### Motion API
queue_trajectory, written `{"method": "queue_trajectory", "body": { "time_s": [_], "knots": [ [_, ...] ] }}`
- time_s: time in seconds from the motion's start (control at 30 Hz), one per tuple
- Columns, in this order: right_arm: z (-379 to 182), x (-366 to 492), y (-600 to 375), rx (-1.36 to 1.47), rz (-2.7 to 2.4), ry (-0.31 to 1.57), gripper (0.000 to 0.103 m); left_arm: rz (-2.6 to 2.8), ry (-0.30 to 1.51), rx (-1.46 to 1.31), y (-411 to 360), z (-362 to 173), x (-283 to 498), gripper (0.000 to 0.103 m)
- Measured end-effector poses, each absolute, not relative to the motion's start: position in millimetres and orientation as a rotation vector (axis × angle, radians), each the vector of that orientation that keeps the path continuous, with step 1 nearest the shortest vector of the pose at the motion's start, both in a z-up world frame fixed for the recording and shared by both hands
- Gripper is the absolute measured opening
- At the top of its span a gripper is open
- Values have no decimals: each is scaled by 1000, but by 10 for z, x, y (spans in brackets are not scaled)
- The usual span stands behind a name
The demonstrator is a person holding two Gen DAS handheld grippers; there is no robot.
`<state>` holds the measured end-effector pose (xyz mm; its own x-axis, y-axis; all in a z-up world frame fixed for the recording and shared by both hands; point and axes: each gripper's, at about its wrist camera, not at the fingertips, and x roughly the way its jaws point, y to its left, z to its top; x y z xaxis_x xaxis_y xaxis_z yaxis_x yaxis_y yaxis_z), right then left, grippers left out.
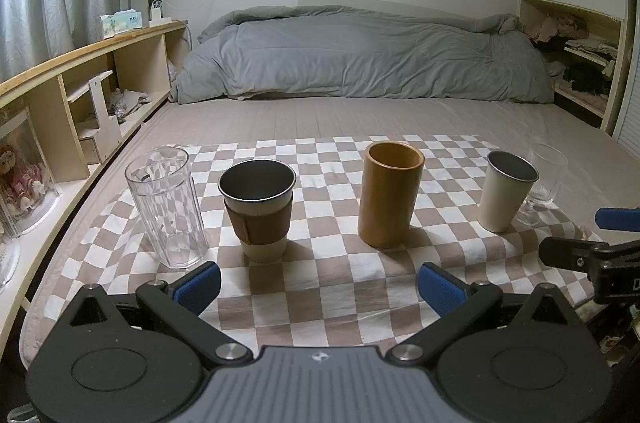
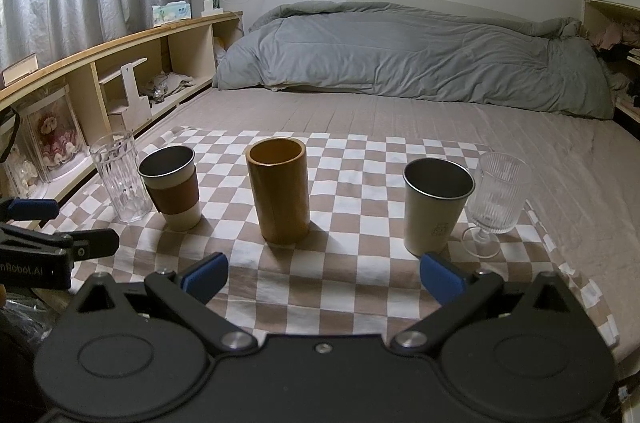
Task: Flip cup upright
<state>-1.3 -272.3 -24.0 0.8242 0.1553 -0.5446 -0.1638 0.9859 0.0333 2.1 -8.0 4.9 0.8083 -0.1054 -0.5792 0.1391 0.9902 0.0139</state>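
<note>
Several cups stand upright in a row on a checkered cloth (image 1: 320, 279) on the bed: a clear tumbler (image 1: 166, 207), a metal cup with a brown sleeve (image 1: 258, 209), a tall brown cylinder cup (image 1: 390, 193), a cream metal cup (image 1: 506, 195) and a ribbed stemmed glass (image 1: 542, 183). The right wrist view shows them too: tumbler (image 2: 118, 181), sleeved cup (image 2: 172, 187), brown cup (image 2: 280, 191), cream cup (image 2: 436, 205), stemmed glass (image 2: 494, 201). My left gripper (image 1: 320, 285) is open and empty in front of the row. My right gripper (image 2: 324, 273) is open and empty, near the cream cup.
A grey duvet (image 1: 360, 55) lies bunched at the far end of the bed. A wooden shelf unit (image 1: 80, 75) runs along the left side, with a bottle and tissue box on top. More shelves (image 1: 580, 63) stand at the right.
</note>
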Motion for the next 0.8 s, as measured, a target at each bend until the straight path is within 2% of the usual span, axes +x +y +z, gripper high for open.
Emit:
{"method": "queue_trajectory", "body": {
  "time_s": [0.8],
  "knots": [
    [-239,-10,-2722,-16,169,578,103,-132,617,56,-81,38,22,103]
  ]
}}
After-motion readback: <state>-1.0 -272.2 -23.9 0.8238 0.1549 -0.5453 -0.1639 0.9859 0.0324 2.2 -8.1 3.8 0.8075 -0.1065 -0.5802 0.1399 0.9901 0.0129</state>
